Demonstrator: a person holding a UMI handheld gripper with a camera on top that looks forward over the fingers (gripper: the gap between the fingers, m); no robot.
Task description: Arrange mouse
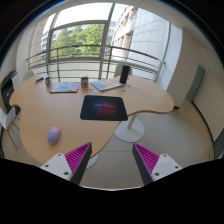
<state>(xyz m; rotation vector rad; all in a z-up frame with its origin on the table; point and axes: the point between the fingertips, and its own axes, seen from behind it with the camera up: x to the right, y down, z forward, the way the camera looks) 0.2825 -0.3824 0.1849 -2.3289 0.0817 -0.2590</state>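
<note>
Purple mouse (53,134) sits well left of your spread, empty gripper (113,160); a straight-ahead reach risks missing it.

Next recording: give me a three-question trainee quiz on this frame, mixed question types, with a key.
1. True or false: the fingers are shut on the small lavender computer mouse.
2. Multiple choice: the dark rectangular mouse mat lies (A) between the fingers, (B) beyond the fingers on the light wooden curved desk, (C) on the floor.
3. Fill in: the mouse rests on the desk, off the mat, ahead of the ____ finger.

Key:
1. False; the fingers are open with nothing between them.
2. B
3. left
</note>
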